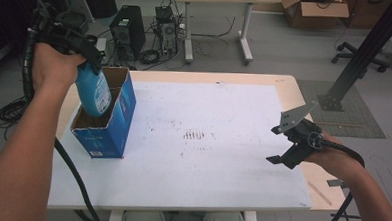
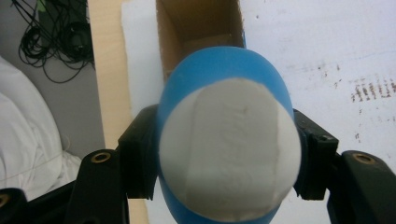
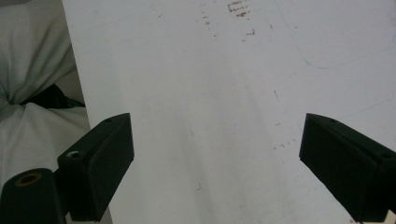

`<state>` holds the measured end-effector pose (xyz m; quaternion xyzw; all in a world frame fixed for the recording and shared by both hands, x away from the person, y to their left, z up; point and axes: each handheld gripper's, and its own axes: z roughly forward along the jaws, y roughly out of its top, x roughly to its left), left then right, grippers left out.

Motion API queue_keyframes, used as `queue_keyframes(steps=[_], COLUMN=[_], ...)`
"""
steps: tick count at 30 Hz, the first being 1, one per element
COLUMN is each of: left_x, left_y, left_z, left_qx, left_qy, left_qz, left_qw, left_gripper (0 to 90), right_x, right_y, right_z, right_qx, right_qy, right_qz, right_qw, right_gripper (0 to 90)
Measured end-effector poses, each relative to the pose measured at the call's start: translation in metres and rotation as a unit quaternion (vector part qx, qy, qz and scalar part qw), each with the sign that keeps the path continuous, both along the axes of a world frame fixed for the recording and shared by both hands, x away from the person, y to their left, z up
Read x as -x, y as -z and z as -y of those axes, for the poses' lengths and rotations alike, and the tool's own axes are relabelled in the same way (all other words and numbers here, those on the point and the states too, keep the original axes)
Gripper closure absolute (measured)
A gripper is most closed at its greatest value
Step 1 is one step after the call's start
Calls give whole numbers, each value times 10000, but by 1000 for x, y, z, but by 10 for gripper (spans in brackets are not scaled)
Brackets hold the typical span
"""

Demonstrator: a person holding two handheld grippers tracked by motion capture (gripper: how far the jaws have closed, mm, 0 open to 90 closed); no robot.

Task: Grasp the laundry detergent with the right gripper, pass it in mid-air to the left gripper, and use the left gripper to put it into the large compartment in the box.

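Observation:
A blue bottle point(image 1: 93, 91) with a white label hangs over the open top of a blue cardboard box point(image 1: 108, 129) at the table's left side, its lower end inside the box mouth. My left gripper point(image 1: 89, 56) is shut on the bottle's upper end. In the left gripper view the bottle's blue and white end point(image 2: 229, 154) sits squeezed between the two black jaws, with the brown inside of the box point(image 2: 198, 23) beyond it. My right gripper point(image 1: 282, 157) hovers open over the white board near the table's right front, and its jaws point(image 3: 215, 163) stand wide apart with nothing between them.
A white board point(image 1: 208, 136) with dark scuff marks covers most of the wooden table point(image 1: 290, 89). A black metal post point(image 1: 359, 57) stands off the right rear corner. Computers, cables and another table lie on the floor behind.

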<state>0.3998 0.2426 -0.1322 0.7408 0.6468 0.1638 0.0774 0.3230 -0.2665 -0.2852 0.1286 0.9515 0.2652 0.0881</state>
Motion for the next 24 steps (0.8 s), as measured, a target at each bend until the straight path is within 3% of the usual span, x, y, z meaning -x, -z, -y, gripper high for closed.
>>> queue_keyframes(steps=[24], left_x=[-7], left_y=[89], left_z=[-13], left_qx=[5], left_qy=[62], left_qz=[-68], left_qw=[10000], left_gripper=[379], right_x=[1], right_y=[9], right_z=[-4], right_qx=[75], right_qy=[30], right_qz=[-109], right_qw=[9999], right_gripper=[104])
